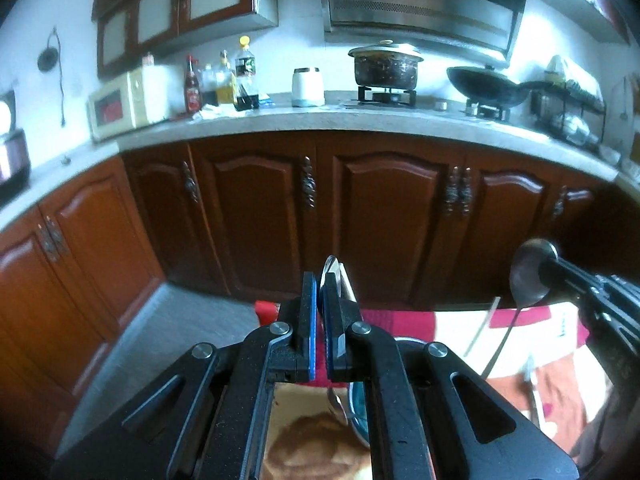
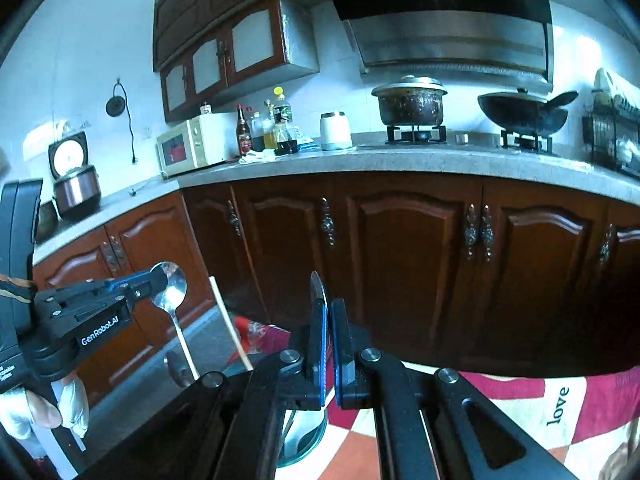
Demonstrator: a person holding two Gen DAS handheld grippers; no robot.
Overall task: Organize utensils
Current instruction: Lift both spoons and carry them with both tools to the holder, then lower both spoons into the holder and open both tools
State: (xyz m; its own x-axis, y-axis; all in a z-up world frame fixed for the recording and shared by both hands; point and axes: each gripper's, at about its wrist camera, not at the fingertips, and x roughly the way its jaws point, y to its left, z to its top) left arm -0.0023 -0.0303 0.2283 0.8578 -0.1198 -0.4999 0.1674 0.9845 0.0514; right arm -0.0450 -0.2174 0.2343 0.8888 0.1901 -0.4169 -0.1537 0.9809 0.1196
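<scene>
the left claw (image 2: 160, 280) is clenched on a spoon (image 2: 171, 286), gripped at the bowl so that the handle hangs down toward the metal bowl (image 2: 300, 440) below. the right claw (image 1: 548, 268) is likewise clenched on a second spoon (image 1: 528, 280), its bowl pinched between the pads and its thin handle trailing down toward the same metal bowl. both spoons are thus held in the air, above the metal bowl and apart from each other.

in the metal bowl, which rests on a red and white patterned cloth (image 2: 520, 396) covering the table, at least one pale chopstick (image 2: 228, 320) is seen leaning out over the rim, and another spoon-like piece seems to lie just beside it, though blur makes this uncertain.

beyond the metal bowl, dark wooden cabinets (image 2: 408, 256) are seen under a grey counter with a pot (image 2: 410, 104) and a wok (image 2: 524, 112).

the task is judged to be in its early or middle part: two spoons have been lifted out, none is seen placed in a sorted spot, and the chopstick and whatever else is in the metal bowl remain to be dealt with. no holder or tray for the spoons is visible.
</scene>
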